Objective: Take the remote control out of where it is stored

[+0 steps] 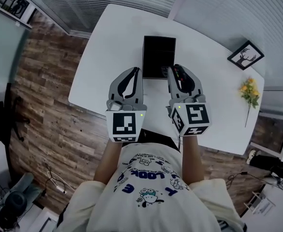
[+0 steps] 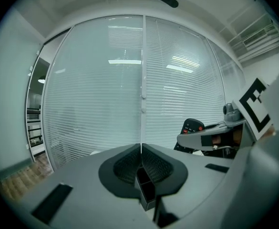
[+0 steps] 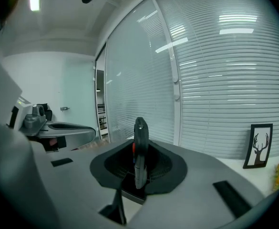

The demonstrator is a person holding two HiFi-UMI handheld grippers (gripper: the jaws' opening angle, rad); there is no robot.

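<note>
While the left gripper point(image 2: 141, 149) has its jaws pressed together on nothing, the right gripper point(image 3: 139, 162) is closed narrowly on the black remote control point(image 3: 140, 130). The remote control stands edge-on between the pads and sticks out past the jaw tips, with a red button showing on its side. In the head view both grippers are held side by side in front of the person's chest, above the near edge of the white bench point(image 1: 112, 37), and both point away from the body. In that view the remote control point(image 1: 176, 73) lies along the right gripper point(image 1: 178, 69), with its far end over the near right corner of the black box point(image 1: 158, 54) on the bench. The left gripper point(image 1: 136, 71) sits just beside the box's near left corner. A framed deer picture point(image 1: 245, 55) and a sprig of yellow flowers point(image 1: 250, 92) are at the right end of the bench, well apart from the box. Closed white blinds point(image 2: 106, 94) fill the background of both gripper views.
</note>
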